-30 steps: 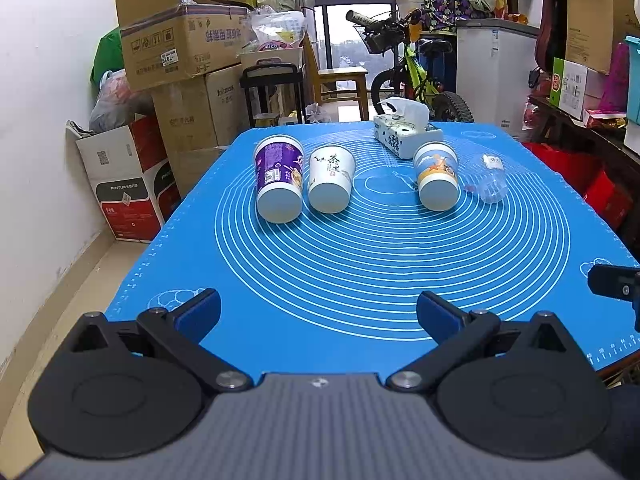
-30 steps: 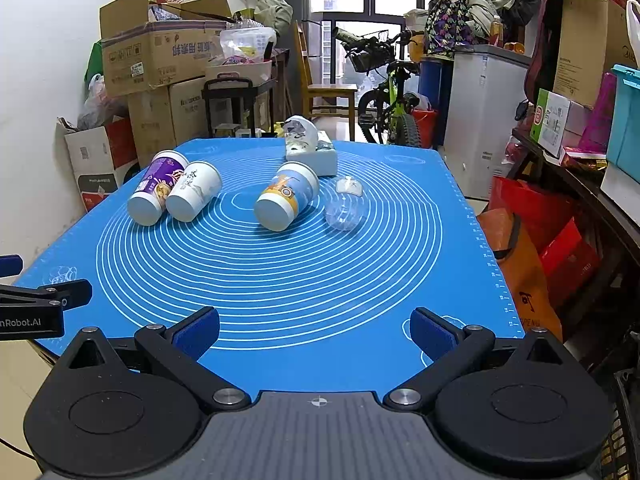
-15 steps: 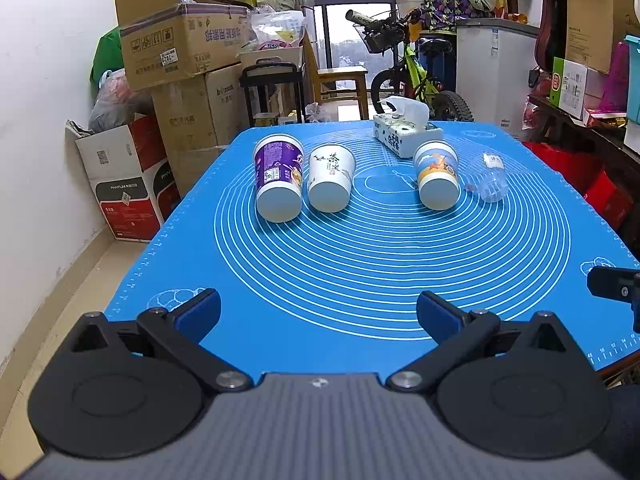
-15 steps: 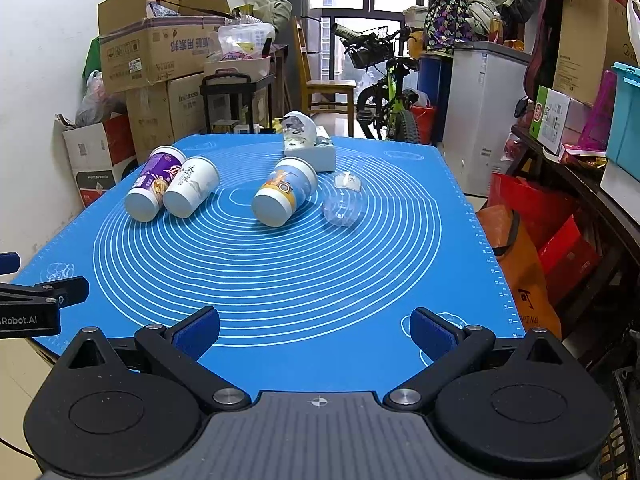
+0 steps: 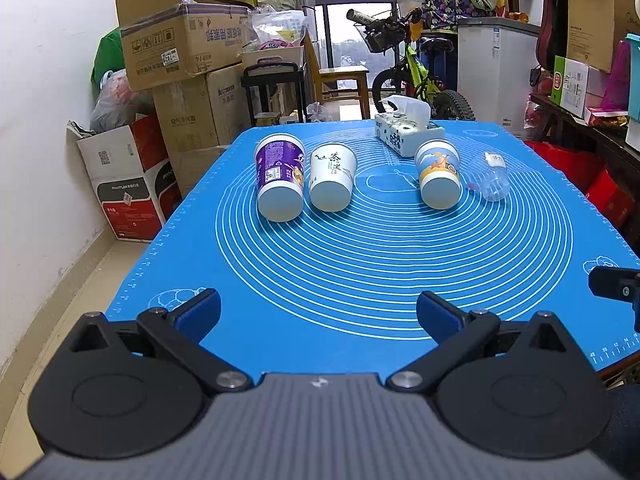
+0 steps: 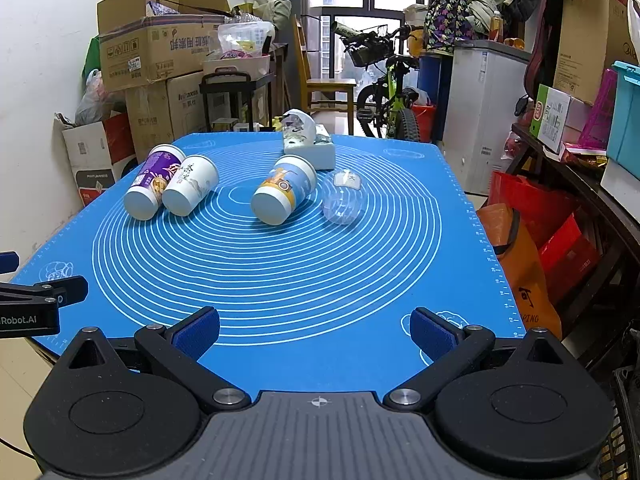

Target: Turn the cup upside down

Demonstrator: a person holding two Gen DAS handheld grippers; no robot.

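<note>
Four cups lie on their sides in a row across the far half of a blue mat (image 5: 360,280) printed with white rings, their bases toward the cameras. From left to right: a purple cup (image 5: 279,178), a white cup (image 5: 332,178) touching it, then, apart from those, a blue-and-orange cup (image 5: 438,178) and a clear plastic cup (image 5: 493,178) just beside it. A tissue box (image 5: 408,138) sits behind them near the mat's far edge. The left gripper (image 5: 318,314) hovers at the near edge, its blue-padded fingers spread wide and holding nothing. The right gripper (image 6: 316,330) hovers beside it, likewise spread and empty. Both are well apart from every cup. Cardboard boxes (image 5: 180,52) and a bicycle (image 5: 412,68) stand beyond the table.
</note>
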